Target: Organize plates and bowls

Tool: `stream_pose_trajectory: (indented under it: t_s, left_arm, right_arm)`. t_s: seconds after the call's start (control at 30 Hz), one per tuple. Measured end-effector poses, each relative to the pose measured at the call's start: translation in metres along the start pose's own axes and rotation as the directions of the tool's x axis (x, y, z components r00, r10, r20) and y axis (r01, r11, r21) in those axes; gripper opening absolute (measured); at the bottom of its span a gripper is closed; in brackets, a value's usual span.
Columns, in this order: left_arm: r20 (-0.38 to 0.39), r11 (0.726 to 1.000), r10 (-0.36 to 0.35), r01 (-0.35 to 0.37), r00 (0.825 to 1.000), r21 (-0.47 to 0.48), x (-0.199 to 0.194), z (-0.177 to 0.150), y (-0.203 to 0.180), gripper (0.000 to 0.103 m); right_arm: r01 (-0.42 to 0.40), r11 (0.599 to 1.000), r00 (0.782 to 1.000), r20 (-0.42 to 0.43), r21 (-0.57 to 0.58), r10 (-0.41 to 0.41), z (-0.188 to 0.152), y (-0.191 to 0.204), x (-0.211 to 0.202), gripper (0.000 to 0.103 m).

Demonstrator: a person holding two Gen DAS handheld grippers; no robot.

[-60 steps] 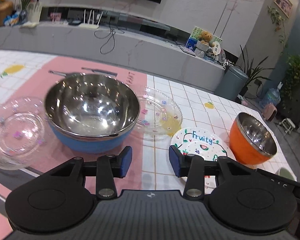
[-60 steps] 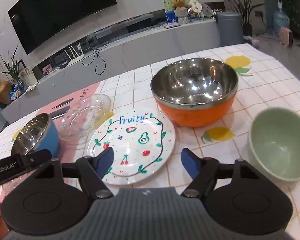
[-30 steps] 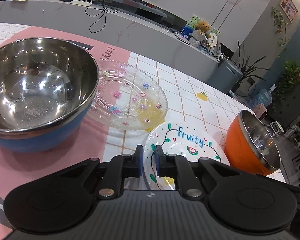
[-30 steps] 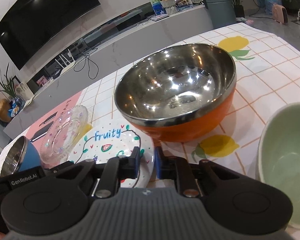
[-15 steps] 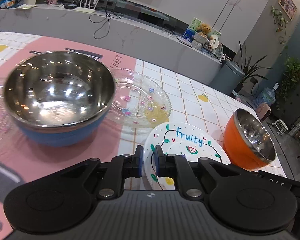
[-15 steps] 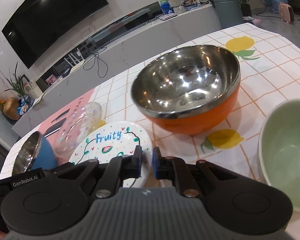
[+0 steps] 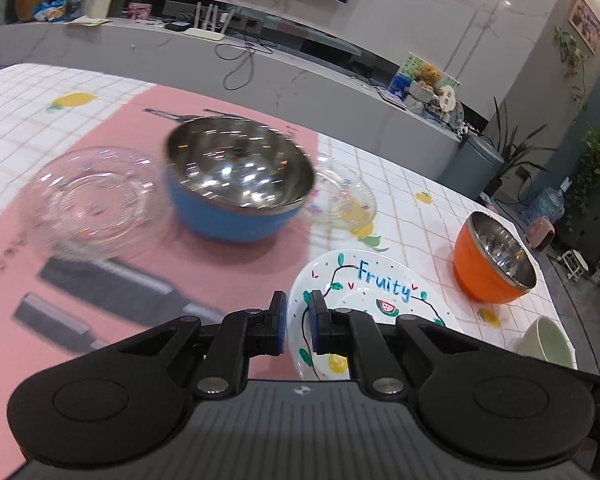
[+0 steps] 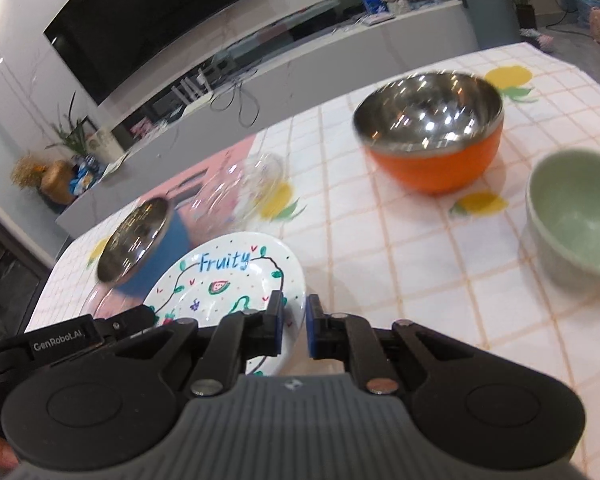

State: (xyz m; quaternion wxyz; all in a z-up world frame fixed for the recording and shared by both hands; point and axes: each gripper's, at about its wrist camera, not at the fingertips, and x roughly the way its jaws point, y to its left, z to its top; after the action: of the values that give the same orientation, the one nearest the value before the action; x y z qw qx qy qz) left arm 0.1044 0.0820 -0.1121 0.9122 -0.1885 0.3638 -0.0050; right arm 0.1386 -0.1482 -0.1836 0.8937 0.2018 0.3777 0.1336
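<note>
A white "Fruity" plate point(image 7: 380, 292) is held off the table by both grippers. My left gripper point(image 7: 298, 328) is shut on its left rim. My right gripper point(image 8: 293, 330) is shut on its right rim; the plate also shows in the right wrist view point(image 8: 220, 276). A blue steel-lined bowl point(image 7: 236, 184) sits on the pink mat between two clear glass plates, one to its left point(image 7: 92, 204) and one behind it to the right point(image 7: 348, 200). An orange steel-lined bowl point(image 8: 432, 136) and a pale green bowl point(image 8: 580, 216) stand on the checked cloth to the right.
The pink mat point(image 7: 132, 280) has printed cutlery shapes. The table's right edge point(image 7: 556, 280) runs close behind the orange bowl. A grey counter point(image 7: 180, 52) with clutter lies beyond the table.
Both grippers closed on the Fruity plate's rims about a second ago. Since then they have lifted it and both views have pulled back and up from the table.
</note>
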Motion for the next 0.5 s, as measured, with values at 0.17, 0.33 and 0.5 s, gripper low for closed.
stream_pose_trajectory:
  t_s: [0.17,0.33,0.5]
  left_arm:
    - [-0.006,0.999,0.018,-0.018,1.000,-0.033,-0.022,-0.011,0.019,0.012]
    - [-0.018,0.999,0.035,-0.036,0.999,-0.036,-0.039,-0.025,0.031,0.012]
    - [-0.043,0.998,0.051,-0.053,0.998,-0.039,-0.045,-0.041,0.044,0.012]
  right_arm:
    - [-0.036,0.999,0.999,-0.029,-0.037,0.034,-0.021,0.017,-0.013,0.009]
    - [-0.062,0.996,0.996,-0.062,-0.063,0.058,-0.039,0.031,-0.019,0.009]
    - [-0.059,0.993,0.994,-0.098,-0.101,0.049,-0.060,0.038,-0.022,0.010]
